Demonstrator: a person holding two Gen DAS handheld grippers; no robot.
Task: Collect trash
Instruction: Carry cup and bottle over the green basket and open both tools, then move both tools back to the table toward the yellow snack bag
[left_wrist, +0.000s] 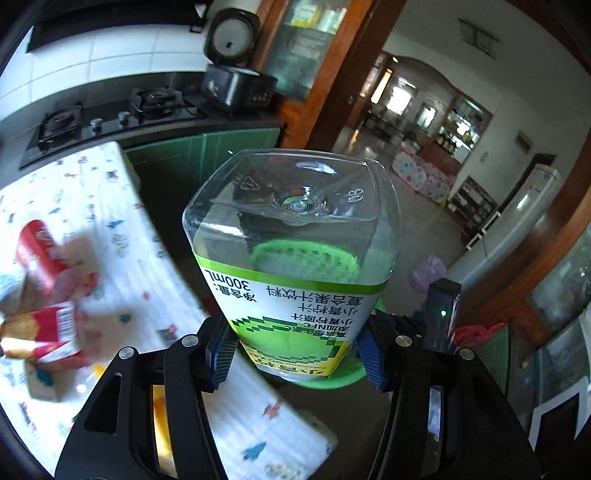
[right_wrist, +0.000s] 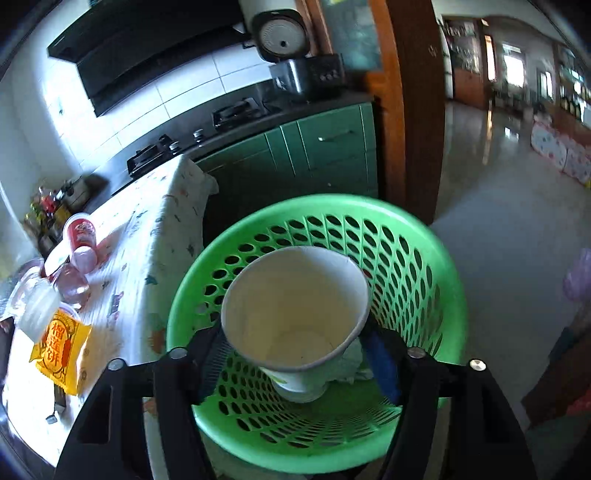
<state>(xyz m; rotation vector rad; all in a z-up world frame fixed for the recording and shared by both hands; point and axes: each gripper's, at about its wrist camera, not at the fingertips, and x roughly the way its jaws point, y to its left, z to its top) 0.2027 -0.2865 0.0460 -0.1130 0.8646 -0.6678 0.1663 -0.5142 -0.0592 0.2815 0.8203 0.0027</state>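
Observation:
My left gripper (left_wrist: 295, 354) is shut on a clear plastic juice bottle (left_wrist: 295, 251) with a green and white label and a green cap, held bottom-forward beside the table edge. A bit of the green basket's rim (left_wrist: 328, 380) shows under it. My right gripper (right_wrist: 295, 354) is shut on a white paper cup (right_wrist: 295, 314), its open mouth facing the camera, held over the green perforated basket (right_wrist: 424, 266). Crumpled white paper (right_wrist: 351, 362) lies inside the basket.
The table with a patterned white cloth (right_wrist: 147, 236) stands left of the basket. On it lie a red cup (right_wrist: 81, 230), a yellow snack packet (right_wrist: 61, 350), clear plastic items (right_wrist: 37, 299) and a red wrapper (left_wrist: 48, 332). Green cabinets (right_wrist: 325, 147) and a stove stand behind.

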